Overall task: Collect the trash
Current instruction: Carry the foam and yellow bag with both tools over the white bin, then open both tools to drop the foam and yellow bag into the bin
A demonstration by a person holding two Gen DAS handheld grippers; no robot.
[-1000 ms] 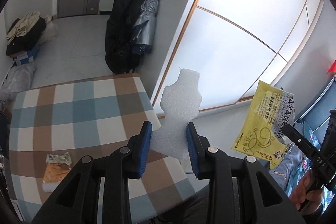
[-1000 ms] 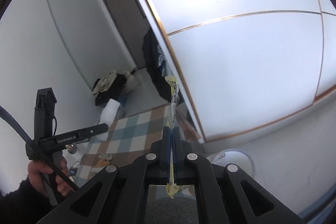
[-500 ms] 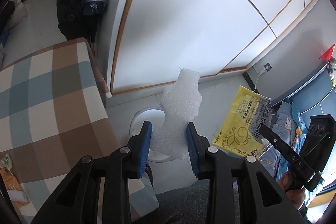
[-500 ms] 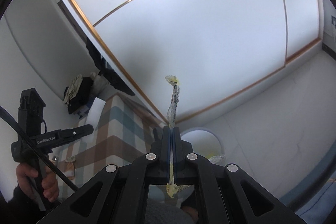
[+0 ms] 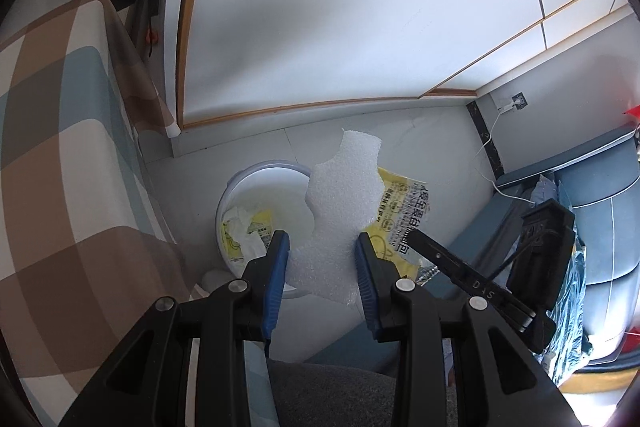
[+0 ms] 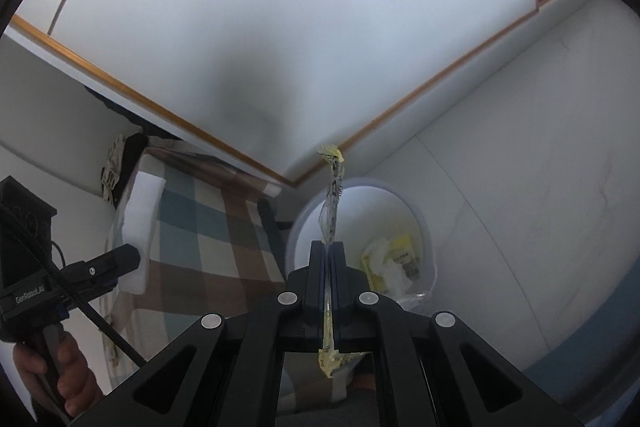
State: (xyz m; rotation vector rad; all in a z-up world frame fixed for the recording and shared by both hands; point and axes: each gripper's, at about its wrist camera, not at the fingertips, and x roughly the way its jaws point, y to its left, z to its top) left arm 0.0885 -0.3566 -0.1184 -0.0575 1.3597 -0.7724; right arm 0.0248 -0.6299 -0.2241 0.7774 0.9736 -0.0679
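Only the left wrist view takes in the blue sofa point(image 5: 592, 195) at the right edge and a white cable point(image 5: 486, 147) running to a wall socket; only the right wrist view shows a hand point(image 6: 60, 383) on the handle of the left gripper point(image 5: 322, 259); both views share the checked table point(image 5: 68, 131) and the white panelled wall point(image 5: 360, 7); on the floor between table and wall stands the white bin point(image 5: 228, 203), open, with crumpled white paper and yellow wrappers inside; the foam piece point(image 5: 340, 211), white, pebbled and notched, is clamped between the blue pads of the left gripper and hangs over the bin's rim, hiding part of it; the right gripper point(image 6: 329, 255) is closed flat on a yellow wrapper point(image 5: 404, 215), printed with black characters, seen edge-on above the bin in its own view.
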